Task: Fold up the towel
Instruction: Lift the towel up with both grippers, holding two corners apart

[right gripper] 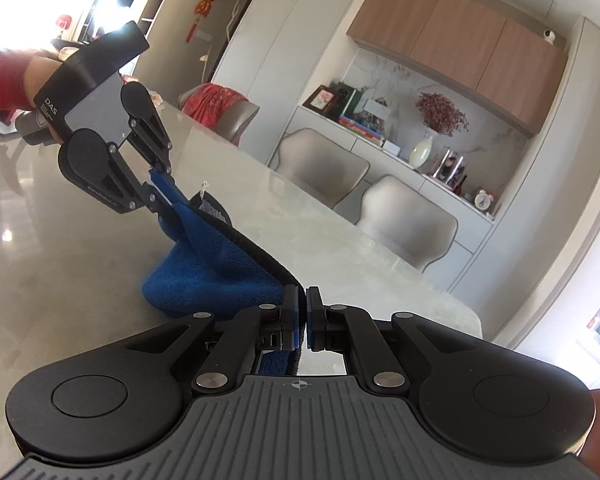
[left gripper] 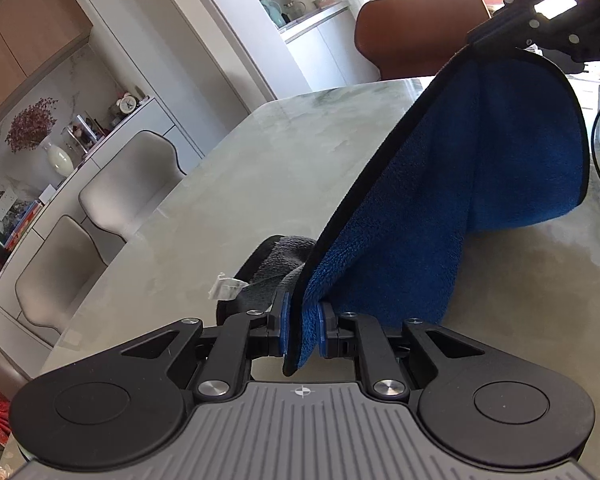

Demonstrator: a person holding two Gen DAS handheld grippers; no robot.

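A blue towel with a black hem and a grey back is held up between both grippers over the pale marble table. My left gripper is shut on one corner of it. My right gripper is shut on another corner, and the towel sags from there down to the table. In the left wrist view the right gripper shows at the top right, clamped on the towel's upper edge. In the right wrist view the left gripper shows at the left, held by a hand in a red sleeve.
Beige chairs stand along the table's far side, with a brown chair at its end. A white sideboard with a vase, books and frames lines the wall. A black cable lies on the table at the right.
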